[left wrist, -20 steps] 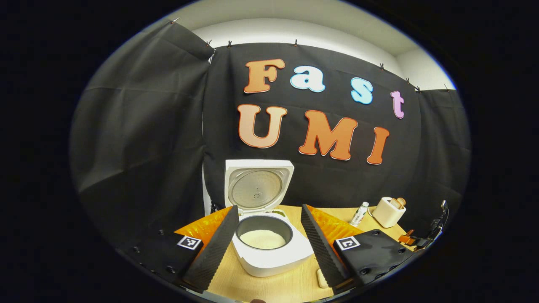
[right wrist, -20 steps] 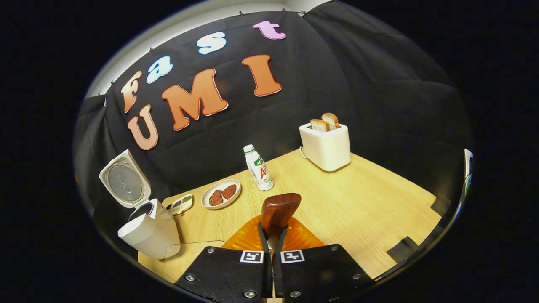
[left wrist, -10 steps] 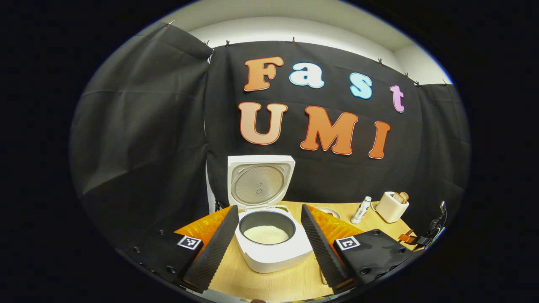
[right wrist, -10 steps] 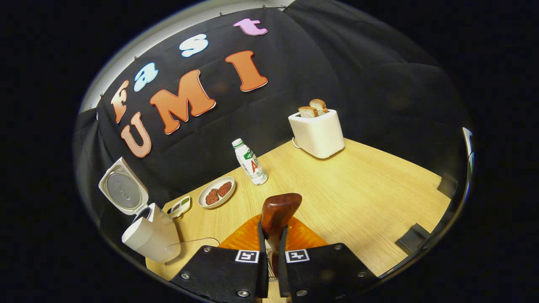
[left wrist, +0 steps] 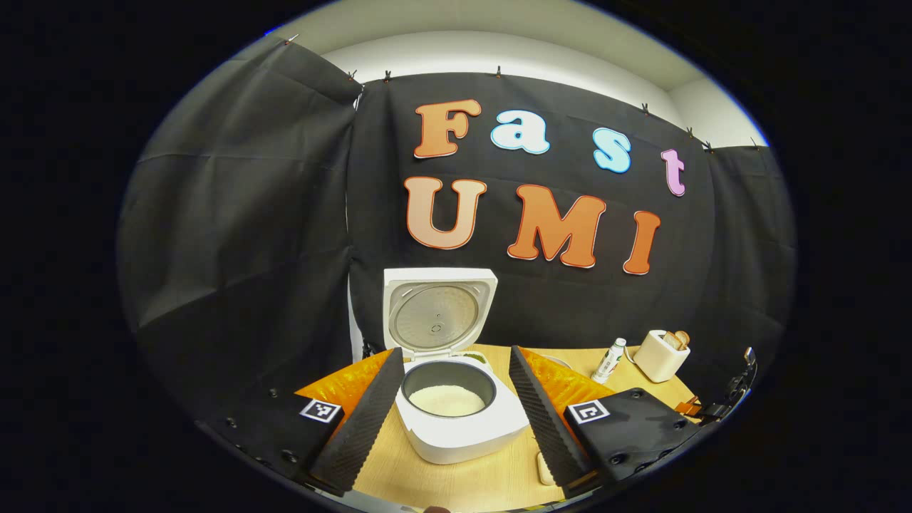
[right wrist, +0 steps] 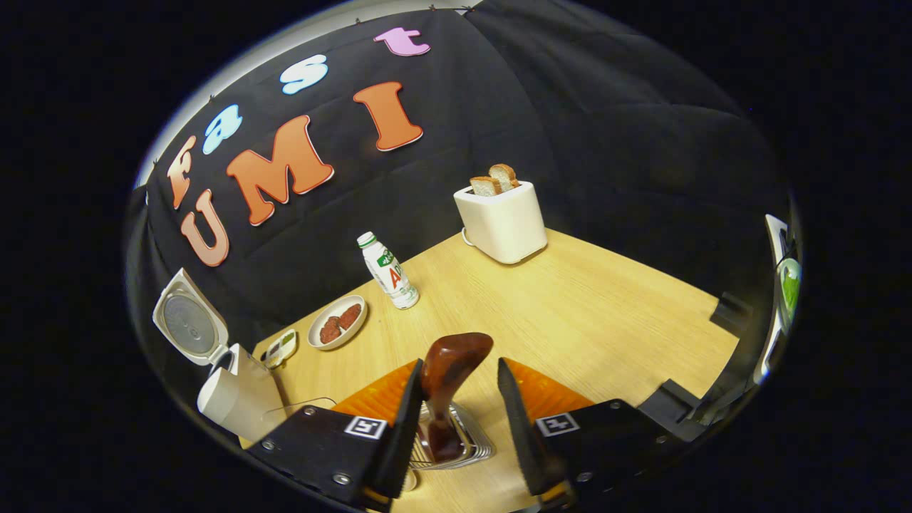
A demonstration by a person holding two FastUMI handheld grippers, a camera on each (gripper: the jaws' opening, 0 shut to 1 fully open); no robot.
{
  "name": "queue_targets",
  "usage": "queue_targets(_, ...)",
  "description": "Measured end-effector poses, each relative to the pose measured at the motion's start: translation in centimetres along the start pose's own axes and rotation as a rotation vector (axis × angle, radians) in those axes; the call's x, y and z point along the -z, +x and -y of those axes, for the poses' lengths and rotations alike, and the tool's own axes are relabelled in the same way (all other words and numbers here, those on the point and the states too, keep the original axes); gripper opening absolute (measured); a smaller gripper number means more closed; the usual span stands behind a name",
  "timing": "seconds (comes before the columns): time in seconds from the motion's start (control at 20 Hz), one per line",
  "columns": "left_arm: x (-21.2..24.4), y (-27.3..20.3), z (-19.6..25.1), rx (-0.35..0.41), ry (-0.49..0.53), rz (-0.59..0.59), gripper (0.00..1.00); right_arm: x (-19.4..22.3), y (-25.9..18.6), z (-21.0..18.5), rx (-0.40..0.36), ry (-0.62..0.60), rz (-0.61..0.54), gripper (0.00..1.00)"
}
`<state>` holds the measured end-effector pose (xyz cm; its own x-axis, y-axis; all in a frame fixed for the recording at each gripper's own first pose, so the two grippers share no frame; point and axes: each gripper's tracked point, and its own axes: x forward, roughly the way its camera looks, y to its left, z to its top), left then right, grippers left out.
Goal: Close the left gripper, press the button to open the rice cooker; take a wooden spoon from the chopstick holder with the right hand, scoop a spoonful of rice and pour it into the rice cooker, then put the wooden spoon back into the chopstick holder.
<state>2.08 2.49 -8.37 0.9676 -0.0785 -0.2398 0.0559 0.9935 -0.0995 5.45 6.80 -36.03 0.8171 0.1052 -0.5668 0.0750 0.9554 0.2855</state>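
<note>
The glossy dark-brown wooden spoon (right wrist: 449, 370) stood in the wire chopstick holder (right wrist: 456, 445) between the spread fingers of the right gripper (right wrist: 456, 413), while the left gripper (left wrist: 456, 399) was spread too.

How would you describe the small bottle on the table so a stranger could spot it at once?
Start at the white toaster holding two bread slices near the black cloth wall. Move along the wooden table toward the open rice cooker; the bottle stands upright between the toaster and a plate of brown patties. Its white body, green cap and narrow upright shape set it apart.
</note>
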Motion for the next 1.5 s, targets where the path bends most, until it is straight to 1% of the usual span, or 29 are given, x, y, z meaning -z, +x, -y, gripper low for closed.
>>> queue_targets(0.1, -0.5, 0.5, 0.1, -0.005, -0.002, 0.009, 1.0, -0.8, -0.7, 0.4, 0.022, -0.048, 0.006, 0.87)
queue_targets(0.15, -1.0, 0.8, 0.1, -0.01, -0.001, 0.013, 1.0, -1.1, -1.3, 0.4, 0.023, -0.071, 0.01, 0.93)
queue_targets(0.2, -1.6, 1.1, 0.0, -0.012, 0.002, 0.02, 1.0, -1.9, -1.8, 0.4, 0.027, -0.101, 0.026, 0.96)
queue_targets(0.4, -4.2, 3.2, 0.2, -0.003, 0.012, 0.053, 1.0, -6.0, -4.6, 0.1, 0.067, -0.272, 0.124, 0.95)
queue_targets(0.5, -5.3, 4.8, 0.7, 0.011, 0.003, 0.051, 1.0, -8.5, -6.3, -0.8, 0.066, -0.323, 0.189, 0.95)
queue_targets(0.65, -7.2, 7.4, 0.5, 0.013, -0.014, 0.047, 0.99, -11.3, -8.5, -1.9, 0.067, -0.382, 0.267, 0.95)
queue_targets(0.7, -8.0, 8.4, 0.8, 0.028, -0.019, 0.048, 1.0, -12.0, -9.0, -2.1, 0.073, -0.399, 0.286, 0.95)
queue_targets(0.75, -8.9, 9.5, 1.3, 0.046, -0.02, 0.047, 1.0, -12.5, -9.5, -2.4, 0.072, -0.41, 0.301, 0.95)
queue_targets(0.85, -10.8, 11.6, 1.2, 0.06, -0.024, 0.057, 0.99, -12.9, -10.3, -3.0, 0.063, -0.413, 0.314, 0.95)
queue_targets(1.0, -13.3, 14.7, 0.8, 0.056, -0.052, 0.059, 1.0, -12.9, -10.9, -3.3, 0.056, -0.403, 0.319, 0.95)
queue_targets(1.15, -15.3, 17.5, 0.4, 0.05, -0.059, 0.067, 1.0, -12.8, -11.0, -2.8, 0.078, -0.405, 0.321, 0.96)
queue_targets(1.35, -16.5, 21.5, -0.1, 0.044, -0.01, 0.024, 1.0, -12.8, -11.1, -2.3, 0.102, -0.388, 0.314, 0.96)
queue_targets(1.45, -17.1, 23.5, 0.1, 0.063, -0.032, 0.006, 0.99, -12.9, -11.2, -2.2, 0.109, -0.39, 0.314, 0.96)
queue_targets(1.5, -16.7, 24.6, 0.1, 0.07, -0.037, -0.014, 1.0, -13.0, -11.2, -2.2, 0.113, -0.394, 0.315, 0.96)
